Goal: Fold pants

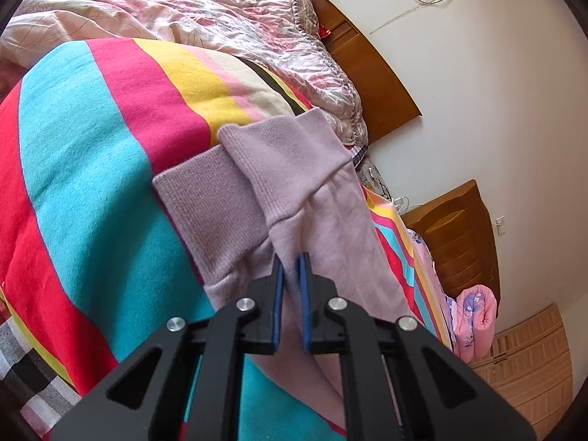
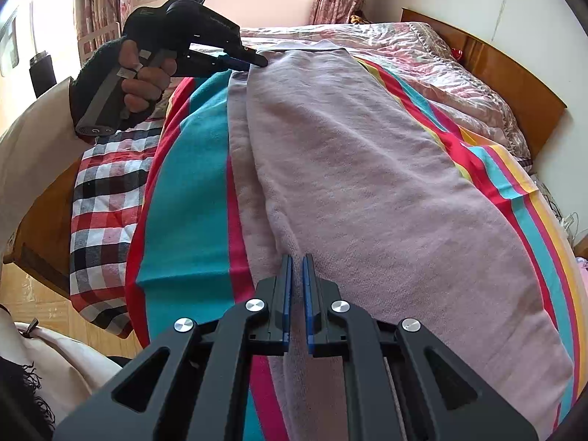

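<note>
Pants (image 2: pixel 367 191) laid lengthwise on striped blanket (image 2: pixel 183 220). Left gripper (image 1: pixel 290 261) clamped on fabric fold near ribbed cuffs (image 1: pixel 257 169). Right gripper (image 2: pixel 297 262) clamped on pants edge at opposite end.

No text, label, brand or number can be read anywhere in either view.

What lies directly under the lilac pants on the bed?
The lilac pants lie on a striped blanket in teal, red and yellow bands. A checked cloth shows beyond the blanket's edge. What is beneath the blanket is covered.
</note>
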The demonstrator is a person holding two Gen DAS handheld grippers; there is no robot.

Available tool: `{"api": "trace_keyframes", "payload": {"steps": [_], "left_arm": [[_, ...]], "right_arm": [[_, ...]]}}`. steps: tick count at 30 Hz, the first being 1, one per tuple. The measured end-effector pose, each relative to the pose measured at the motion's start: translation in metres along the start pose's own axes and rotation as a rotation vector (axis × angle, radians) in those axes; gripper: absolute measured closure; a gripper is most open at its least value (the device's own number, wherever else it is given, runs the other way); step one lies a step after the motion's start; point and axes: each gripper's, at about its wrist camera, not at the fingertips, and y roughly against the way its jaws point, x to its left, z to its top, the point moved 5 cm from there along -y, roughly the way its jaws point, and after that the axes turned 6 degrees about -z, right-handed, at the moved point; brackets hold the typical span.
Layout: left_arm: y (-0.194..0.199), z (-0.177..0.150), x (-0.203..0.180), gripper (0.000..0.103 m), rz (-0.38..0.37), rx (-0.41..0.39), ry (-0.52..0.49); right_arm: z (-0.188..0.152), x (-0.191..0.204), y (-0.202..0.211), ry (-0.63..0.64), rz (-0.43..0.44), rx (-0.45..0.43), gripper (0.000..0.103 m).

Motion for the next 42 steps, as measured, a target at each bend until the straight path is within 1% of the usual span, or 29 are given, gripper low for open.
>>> {"api": "trace_keyframes", "payload": {"steps": [2,5,8,11,13,14,15,16,17,18,19,21,25,26,28,29,30,31,32,33,34,35,36,38,39,40,42], "left_arm": [[0.001,0.0,-0.013,0.1,0.033,-0.009,-0.051],[0.002,0.008,-0.041,0.101,0.04,-0.003,-0.128],[0.015,0.022,-0.071,0.101,0.018,-0.019,-0.21],[0.033,0.023,-0.083,0.1,0.001,-0.03,-0.273],[0.041,0.011,-0.072,0.1,0.033,-0.018,-0.301],[0.04,0.002,-0.058,0.1,0.063,-0.002,-0.3],[0.036,-0.007,-0.039,0.1,0.094,0.021,-0.276],[0.03,-0.016,-0.018,0.1,0.113,0.05,-0.232],[0.022,-0.024,0.004,0.1,0.118,0.075,-0.185],[0.017,-0.028,0.015,0.1,0.094,0.08,-0.157],[0.016,-0.027,0.02,0.1,0.063,0.062,-0.15],[0.019,-0.022,0.02,0.1,0.048,0.041,-0.144],[0.022,-0.014,0.008,0.099,0.069,0.02,-0.195],[0.019,-0.014,0.01,0.095,0.088,0.025,-0.201],[0.012,-0.017,0.013,0.093,0.098,0.035,-0.215],[0.013,-0.018,0.013,0.092,0.094,0.033,-0.227],[0.014,-0.017,0.011,0.091,0.099,0.038,-0.239],[0.018,-0.015,0.008,0.085,0.115,0.039,-0.249],[0.026,-0.013,0.001,0.071,0.135,0.014,-0.264],[0.039,-0.008,-0.008,0.057,0.183,-0.052,-0.29],[0.053,-0.005,-0.018,0.042,0.218,-0.123,-0.326],[0.062,-0.003,-0.03,0.042,0.219,-0.156,-0.36],[0.065,-0.002,-0.043,0.042,0.197,-0.159,-0.383],[0.056,-0.006,-0.07,0.039,0.154,-0.127,-0.441],[0.042,-0.011,-0.084,0.037,0.153,-0.086,-0.487],[0.022,-0.017,-0.096,0.034,0.17,-0.035,-0.541],[-0.024,-0.032,-0.109,0.032,0.233,0.086,-0.628]], "right_arm": [[0.002,-0.001,0.002,-0.002,-0.012,0.001,0.096],[0.008,-0.006,0.011,-0.014,-0.023,-0.017,0.097],[0.02,-0.019,0.028,-0.052,-0.017,-0.052,0.097],[0.031,-0.023,0.054,-0.055,-0.01,-0.098,0.097],[0.03,-0.015,0.066,-0.027,0.004,-0.108,0.097],[0.027,-0.009,0.066,-0.015,0.02,-0.1,0.097],[0.021,-0.002,0.06,-0.004,0.036,-0.082,0.097],[0.014,0.006,0.049,0.009,0.051,-0.052,0.097],[0.006,0.013,0.035,0.027,0.055,-0.017,0.097],[-0.001,0.019,0.022,0.041,0.051,0.015,0.097],[-0.006,0.021,0.012,0.042,0.051,0.032,0.097],[-0.004,0.019,0.012,0.016,0.061,0.02,0.097],[0.005,0.017,0.027,0.015,0.052,-0.024,0.097],[0.004,0.018,0.024,0.014,0.048,-0.018,0.097],[-0.003,0.023,0.009,0.023,0.044,0.021,0.092],[-0.005,0.023,0.007,0.013,0.05,0.004,0.085],[-0.006,0.023,0.008,-0.011,0.088,0.001,0.071],[-0.006,0.023,0.011,-0.032,0.129,0.01,0.063],[-0.005,0.023,0.015,-0.039,0.146,0.018,0.045],[-0.003,0.022,0.021,-0.038,0.139,0.012,0.035],[-0.001,0.018,0.03,-0.035,0.133,-0.009,0.035],[0.0,0.012,0.038,-0.041,0.132,-0.031,0.036],[0.002,0.002,0.046,-0.062,0.124,-0.052,0.036],[0.004,-0.028,0.057,-0.122,0.073,-0.087,0.036],[0.003,-0.046,0.058,-0.152,0.039,-0.092,0.036],[0.001,-0.064,0.055,-0.186,0.004,-0.083,0.036],[-0.009,-0.102,0.045,-0.275,-0.073,-0.036,0.036]]}}
